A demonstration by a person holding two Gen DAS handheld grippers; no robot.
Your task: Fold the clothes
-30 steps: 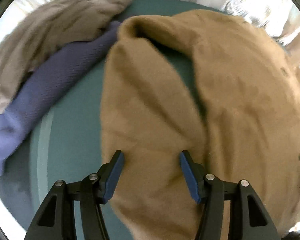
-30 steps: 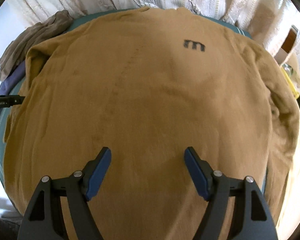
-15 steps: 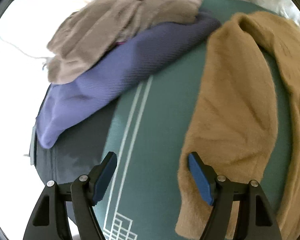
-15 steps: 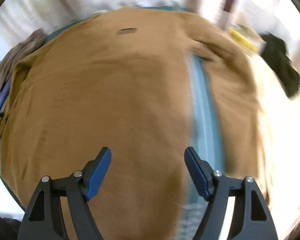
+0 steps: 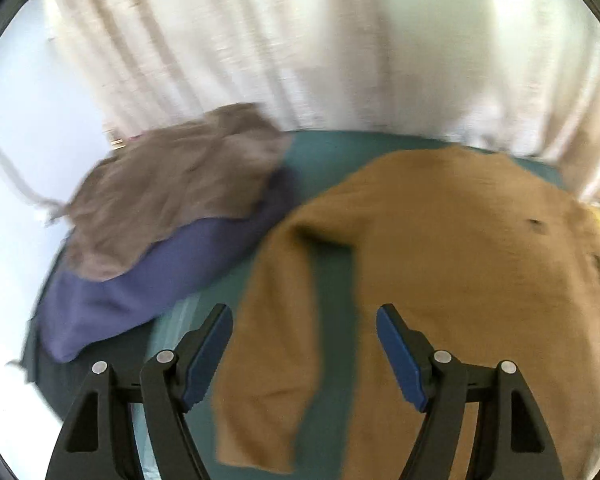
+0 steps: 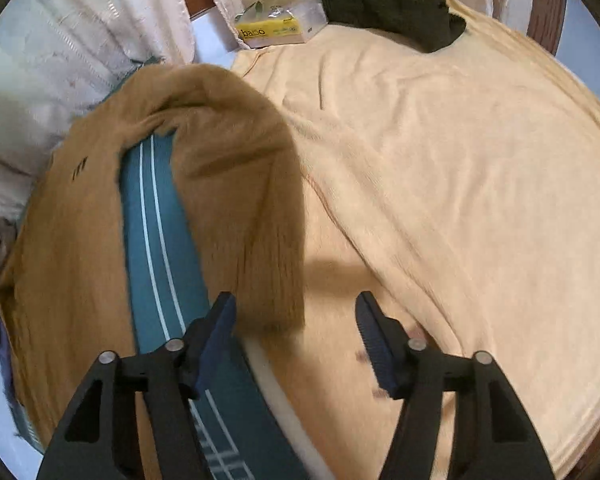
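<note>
Evidently the fuzzy tan-brown sweater (image 5: 460, 264) lay spread flat on the teal mat (image 5: 332, 152), one sleeve (image 5: 272, 352) stretched toward the mat's near edge, the other sleeve (image 6: 240, 200) spilling over its right edge onto the cream blanket (image 6: 460, 160); the left gripper (image 5: 304, 348) and right gripper (image 6: 296, 336) both hovered released, grasping nothing; judging by that, sleeve-folding was in hand, each gripper needing a cuff to carry inward; a grey garment (image 5: 180, 184) atop a purple one (image 5: 140, 280) sat at the far-left corner.

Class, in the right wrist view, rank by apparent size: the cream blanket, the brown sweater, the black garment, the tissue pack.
1. Cream blanket
2. Brown sweater
3. Black garment
4. Tissue pack
The last two lie farthest away, so their order is uncertain.
</note>
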